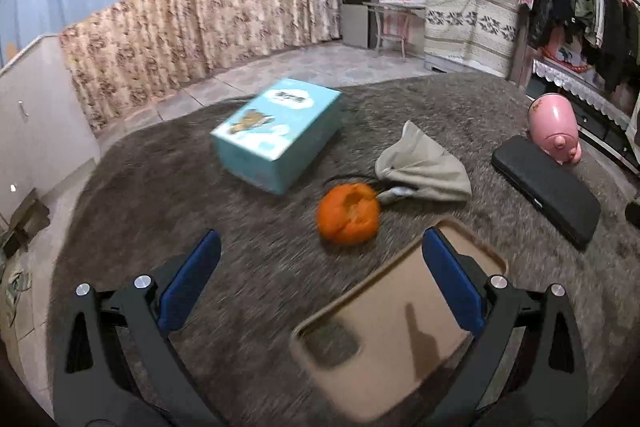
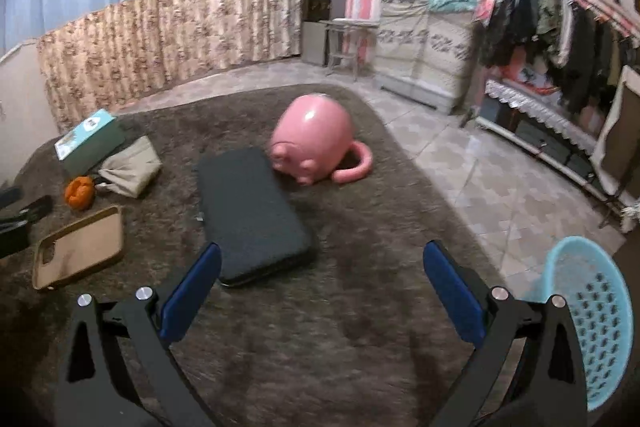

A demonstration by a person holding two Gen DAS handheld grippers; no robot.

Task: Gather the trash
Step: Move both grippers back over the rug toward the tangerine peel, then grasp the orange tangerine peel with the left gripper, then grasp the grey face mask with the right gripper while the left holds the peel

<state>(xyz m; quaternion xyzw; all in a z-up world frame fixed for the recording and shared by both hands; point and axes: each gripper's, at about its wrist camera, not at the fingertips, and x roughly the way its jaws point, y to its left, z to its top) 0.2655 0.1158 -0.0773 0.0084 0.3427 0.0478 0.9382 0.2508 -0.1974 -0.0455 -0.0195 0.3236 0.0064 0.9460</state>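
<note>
Both tongs are spread wide and hold nothing. The left tongs [image 1: 320,283] hover over the rug [image 1: 160,187], near the orange peel [image 1: 348,213], which lies between the blue box [image 1: 276,133] and the tan case [image 1: 400,323]. The peel is roundish, with no clear long axis, its torn opening facing up. It is hollow, so a squeeze may crush it, or the right finger may catch the case. The right tongs [image 2: 320,285] hover beside the blue basket [image 2: 592,327].

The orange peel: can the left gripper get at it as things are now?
Probably yes. The left gripper is open, and the orange peel lies just ahead on the rug with nothing between. The tan case and the cloth lie beside the peel, not over it.
</note>
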